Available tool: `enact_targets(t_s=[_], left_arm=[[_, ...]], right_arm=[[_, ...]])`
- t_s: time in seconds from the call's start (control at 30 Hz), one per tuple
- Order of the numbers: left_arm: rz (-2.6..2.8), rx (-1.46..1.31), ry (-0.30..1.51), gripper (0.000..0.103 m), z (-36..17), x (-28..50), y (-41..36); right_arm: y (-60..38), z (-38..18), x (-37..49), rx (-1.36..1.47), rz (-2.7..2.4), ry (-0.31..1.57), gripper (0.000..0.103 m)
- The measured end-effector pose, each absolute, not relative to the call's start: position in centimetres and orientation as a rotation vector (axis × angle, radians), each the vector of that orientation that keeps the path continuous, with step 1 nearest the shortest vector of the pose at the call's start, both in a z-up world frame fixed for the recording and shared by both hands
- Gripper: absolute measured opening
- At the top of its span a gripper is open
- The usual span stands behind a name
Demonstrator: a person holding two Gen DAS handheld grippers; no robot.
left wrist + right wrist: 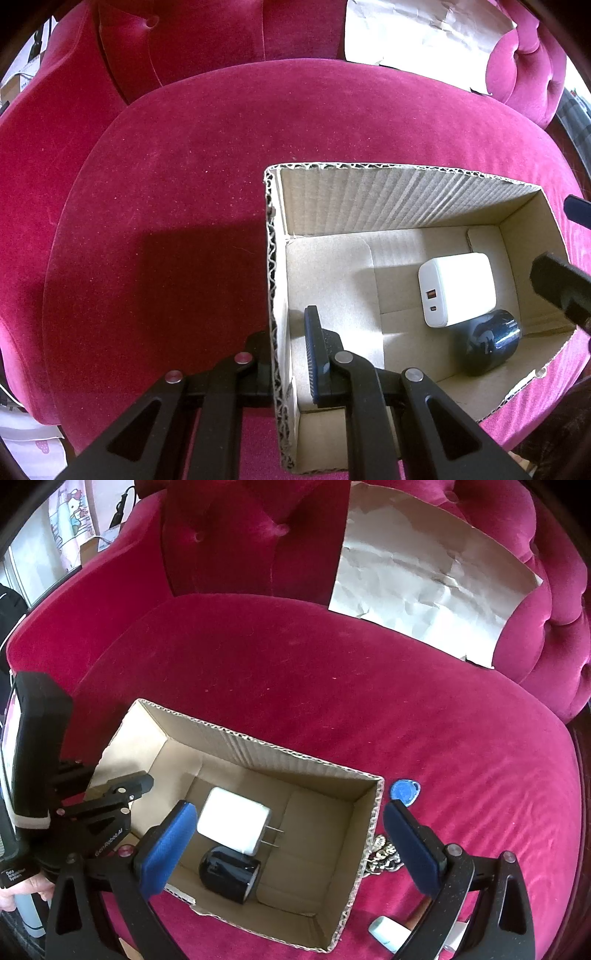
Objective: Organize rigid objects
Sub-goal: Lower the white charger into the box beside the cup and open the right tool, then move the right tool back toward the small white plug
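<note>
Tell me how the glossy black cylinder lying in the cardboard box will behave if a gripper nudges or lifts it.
The black cylinder lies on its side, so a nudge would probably roll it across the cardboard box floor until the white charger beside it blocks it. Its shiny surface suggests it may slip between pads. It looks rigid, so it should keep its shape when squeezed.

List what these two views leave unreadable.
- Gold chain-like item, right wrist view: mostly hidden behind the brown corrugated cardboard box wall.
- Pale blue-white object, right wrist view: cut off by the right hand-held gripper.
- Both absent from the left wrist view.
</note>
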State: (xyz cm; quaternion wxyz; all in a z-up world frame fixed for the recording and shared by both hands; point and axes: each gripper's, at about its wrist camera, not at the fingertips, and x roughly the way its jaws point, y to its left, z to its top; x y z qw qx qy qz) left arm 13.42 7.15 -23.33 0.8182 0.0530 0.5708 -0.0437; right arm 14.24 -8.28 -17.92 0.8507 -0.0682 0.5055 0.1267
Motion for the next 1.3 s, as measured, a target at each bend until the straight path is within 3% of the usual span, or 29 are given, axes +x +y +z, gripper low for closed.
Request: enact_targets(t_s=[1.3], left_arm=[[-0.092,0.105,1.217,0.012,-23.0,13.6,7.3]], right_arm=[[-23.6,-16.3,12.2,0.12,-0.207,1.147,0.103]])
